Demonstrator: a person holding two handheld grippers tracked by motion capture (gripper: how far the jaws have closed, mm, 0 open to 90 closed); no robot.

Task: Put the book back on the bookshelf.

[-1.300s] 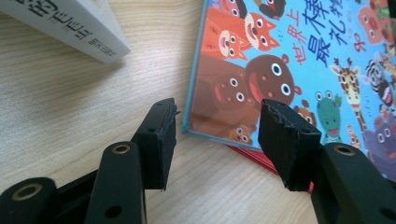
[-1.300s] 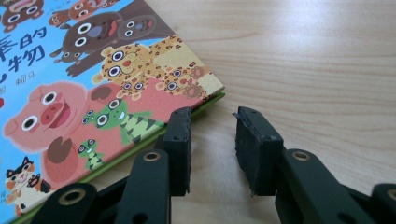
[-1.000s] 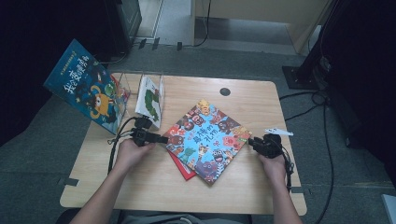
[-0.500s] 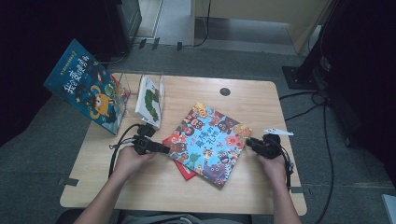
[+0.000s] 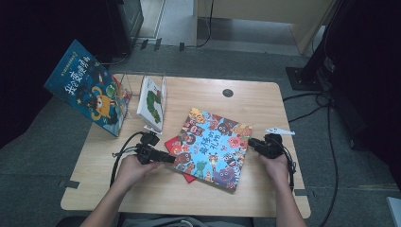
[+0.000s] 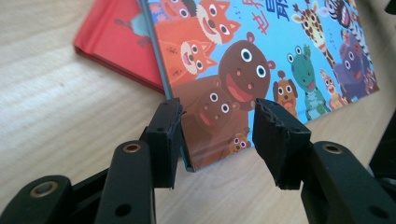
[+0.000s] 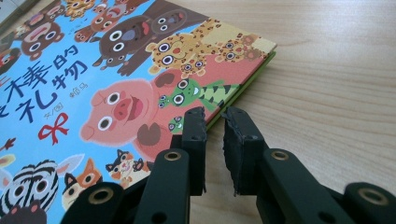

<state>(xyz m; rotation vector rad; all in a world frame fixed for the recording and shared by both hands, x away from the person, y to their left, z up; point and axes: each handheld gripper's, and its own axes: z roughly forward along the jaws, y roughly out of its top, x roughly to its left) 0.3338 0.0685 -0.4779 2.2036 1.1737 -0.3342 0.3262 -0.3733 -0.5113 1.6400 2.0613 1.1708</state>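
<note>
Reading off the covers now: the animal picture book [image 7: 116,79] lying flat on the counter [image 5: 265,101] carries a title in dark blue East Asian characters across its light blue middle; from the right gripper view I can make out "的" and "礼物" (the character before them looks like "棒", not certain), with a small grey byline under it, too tiny to read, beside a red ribbon bow. Over at the left edge, the dark blue book [image 5: 90,94] propped upright has a yellow title, also in characters, too small to make out. The red book [image 6: 123,39] shows no lettering.
</note>
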